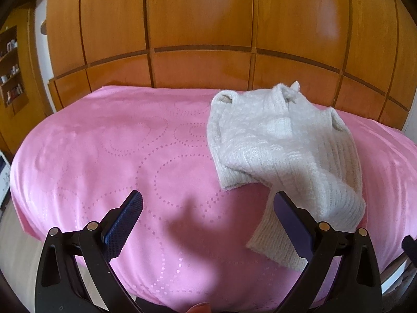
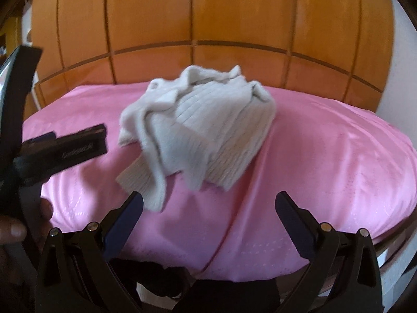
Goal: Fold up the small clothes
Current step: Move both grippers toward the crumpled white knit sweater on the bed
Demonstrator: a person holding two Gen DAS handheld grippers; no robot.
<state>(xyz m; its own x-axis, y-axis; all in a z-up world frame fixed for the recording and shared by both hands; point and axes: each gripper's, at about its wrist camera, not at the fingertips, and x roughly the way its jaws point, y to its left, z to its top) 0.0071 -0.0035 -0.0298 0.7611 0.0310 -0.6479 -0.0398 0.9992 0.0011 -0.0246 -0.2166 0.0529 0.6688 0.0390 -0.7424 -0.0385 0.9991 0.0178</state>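
Note:
A small cream knitted sweater (image 1: 281,146) lies crumpled on the pink blanket (image 1: 109,151); it also shows in the right wrist view (image 2: 203,130), bunched at the middle. My left gripper (image 1: 208,203) is open and empty above the blanket, its right finger (image 1: 289,219) in front of a ribbed sleeve end that trails toward the near edge. My right gripper (image 2: 208,203) is open and empty, just short of the sweater's near edge. The left gripper (image 2: 62,148) shows from the side at the left of the right wrist view.
The pink blanket (image 2: 325,156) covers a bed. A wooden panelled wardrobe (image 1: 203,26) stands right behind the bed. Shelves with small bottles (image 1: 10,65) are at the far left. The bed's near edge drops off below the grippers.

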